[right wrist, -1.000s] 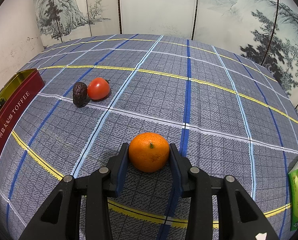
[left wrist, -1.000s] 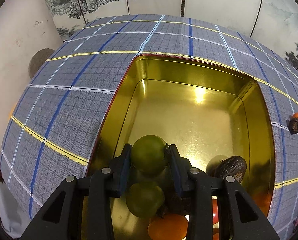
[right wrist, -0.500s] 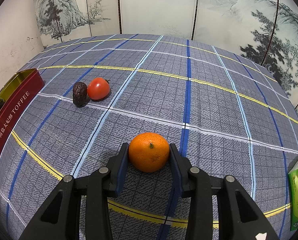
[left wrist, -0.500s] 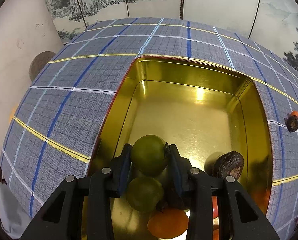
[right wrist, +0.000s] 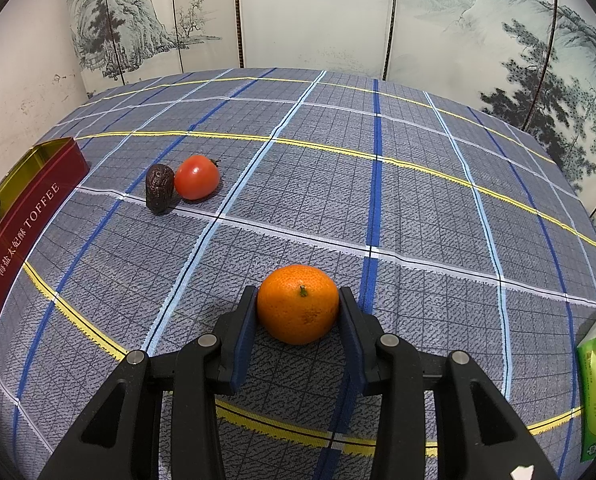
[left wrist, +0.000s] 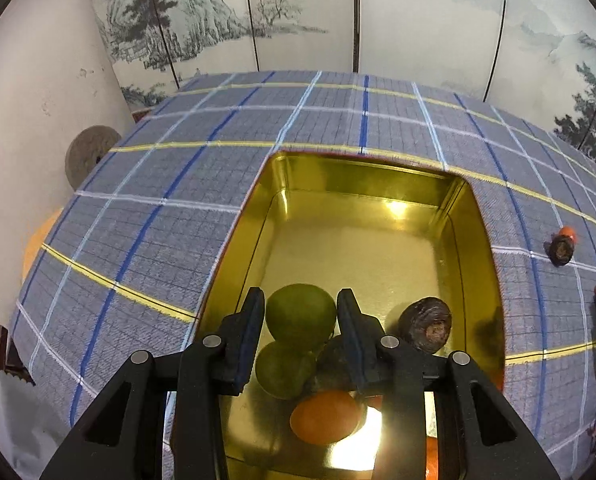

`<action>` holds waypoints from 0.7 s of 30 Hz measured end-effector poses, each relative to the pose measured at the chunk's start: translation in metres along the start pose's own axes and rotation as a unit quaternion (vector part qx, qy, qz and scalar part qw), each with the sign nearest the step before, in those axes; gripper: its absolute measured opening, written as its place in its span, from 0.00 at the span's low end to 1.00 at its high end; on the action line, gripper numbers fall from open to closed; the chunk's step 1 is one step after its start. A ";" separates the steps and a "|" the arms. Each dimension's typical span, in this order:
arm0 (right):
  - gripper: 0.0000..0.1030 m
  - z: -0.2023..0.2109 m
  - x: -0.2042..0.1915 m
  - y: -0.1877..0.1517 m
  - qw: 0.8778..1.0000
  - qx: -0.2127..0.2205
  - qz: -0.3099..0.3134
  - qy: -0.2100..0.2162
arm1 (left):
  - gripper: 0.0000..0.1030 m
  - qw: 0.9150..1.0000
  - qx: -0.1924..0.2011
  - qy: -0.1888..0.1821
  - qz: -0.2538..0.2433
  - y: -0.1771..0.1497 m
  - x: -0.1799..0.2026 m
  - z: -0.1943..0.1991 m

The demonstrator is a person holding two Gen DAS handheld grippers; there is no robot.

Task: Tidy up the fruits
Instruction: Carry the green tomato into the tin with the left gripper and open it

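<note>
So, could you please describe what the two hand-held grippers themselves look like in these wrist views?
The left hand-held gripper and right hand-held gripper look identical: matte black plastic frames with triangular cut-outs, round silver pivot pins, and two angular fingers lined on the inside with dark blue pads. No cables, lettering or markings show, and no hand or sleeve is in view.

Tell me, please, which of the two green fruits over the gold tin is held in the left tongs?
The upper green fruit, clamped between the left tongs. The other green fruit lies loose on the tin's floor, beside an orange fruit.
</note>
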State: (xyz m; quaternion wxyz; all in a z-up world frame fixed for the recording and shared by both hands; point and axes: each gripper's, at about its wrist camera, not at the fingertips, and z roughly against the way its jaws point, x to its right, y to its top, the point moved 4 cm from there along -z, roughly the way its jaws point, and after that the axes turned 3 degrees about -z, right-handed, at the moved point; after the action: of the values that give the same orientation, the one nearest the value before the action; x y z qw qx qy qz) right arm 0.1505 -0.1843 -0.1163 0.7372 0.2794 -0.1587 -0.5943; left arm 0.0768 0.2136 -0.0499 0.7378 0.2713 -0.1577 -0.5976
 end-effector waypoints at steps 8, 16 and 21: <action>0.36 0.000 0.002 0.000 1.000 -0.001 -0.001 0.001 | 0.38 1.000 0.019 0.008 0.000 -0.002 -0.003 0.021; 0.35 -0.002 0.003 0.001 1.000 -0.009 -0.003 -0.005 | 0.38 1.000 0.004 0.006 0.008 -0.014 -0.010 0.019; 0.35 -0.002 0.000 0.003 1.000 -0.015 -0.004 -0.012 | 0.38 0.999 -0.006 -0.008 0.038 -0.021 -0.019 0.019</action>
State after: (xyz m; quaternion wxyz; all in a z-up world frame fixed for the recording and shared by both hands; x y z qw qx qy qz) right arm 0.1542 -0.1834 -0.1161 0.7370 0.2618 -0.1579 -0.6028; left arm 0.0449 0.2254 -0.0451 0.7604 0.2562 -0.1702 -0.5720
